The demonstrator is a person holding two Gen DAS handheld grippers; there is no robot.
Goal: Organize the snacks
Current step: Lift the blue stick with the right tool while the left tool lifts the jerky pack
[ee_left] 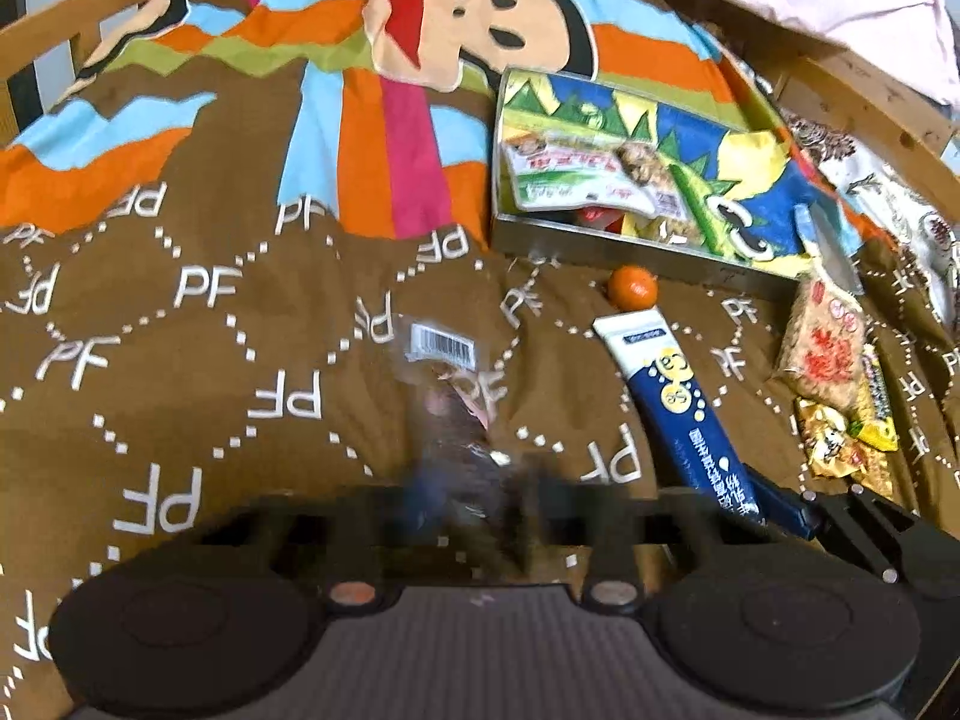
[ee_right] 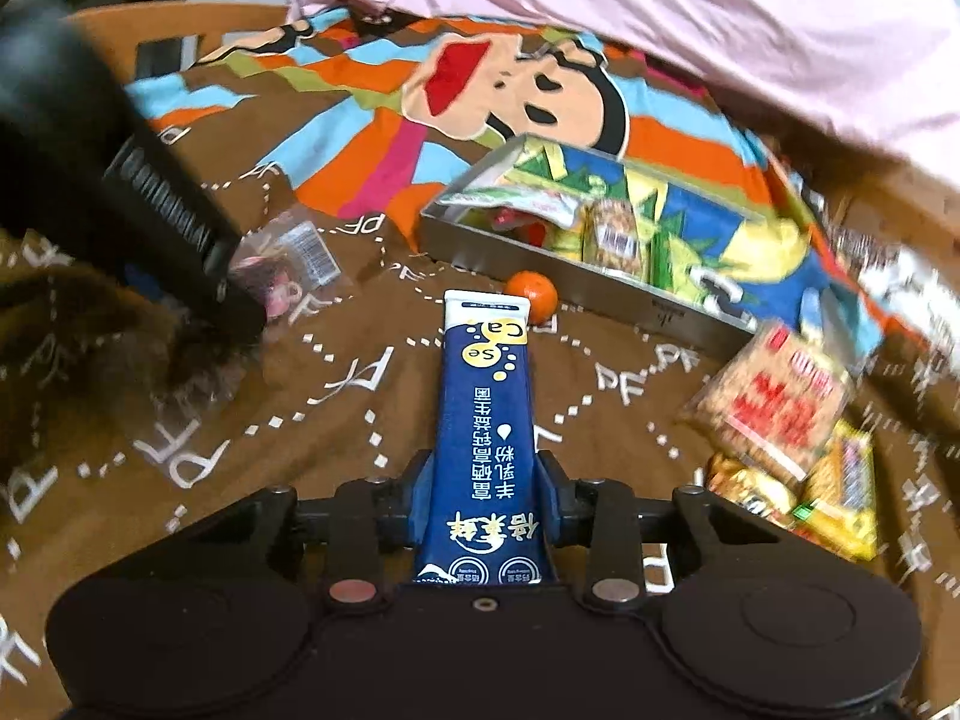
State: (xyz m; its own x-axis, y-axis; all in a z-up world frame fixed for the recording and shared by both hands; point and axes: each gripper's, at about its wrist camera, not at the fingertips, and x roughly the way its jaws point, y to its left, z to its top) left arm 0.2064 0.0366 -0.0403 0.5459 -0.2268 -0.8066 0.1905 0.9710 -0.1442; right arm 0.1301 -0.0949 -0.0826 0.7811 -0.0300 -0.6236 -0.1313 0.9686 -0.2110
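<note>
My left gripper (ee_left: 474, 480) is blurred and closed on a clear plastic snack packet (ee_left: 444, 360) with a barcode label, lying on the brown blanket. In the right wrist view the same gripper (ee_right: 240, 300) comes in from the left onto that packet (ee_right: 300, 252). My right gripper (ee_right: 485, 474) is shut on a long blue sachet (ee_right: 486, 408) with a white end, its blue fingers (ee_right: 420, 492) pressing both sides. The left wrist view has the sachet (ee_left: 678, 396) at the right. Beyond it stands a metal tin (ee_right: 540, 264) holding several snack packets, with a green packet (ee_left: 570, 174) on top.
A small orange ball (ee_right: 531, 295) lies just before the tin's front wall (ee_left: 630, 252). A peanut snack packet (ee_right: 774, 402) and yellow packets (ee_right: 828, 498) lie at the right. The cartoon blanket (ee_left: 180, 300) covers a bed with a wooden frame (ee_left: 870, 96) and a pink quilt (ee_right: 660, 18) behind.
</note>
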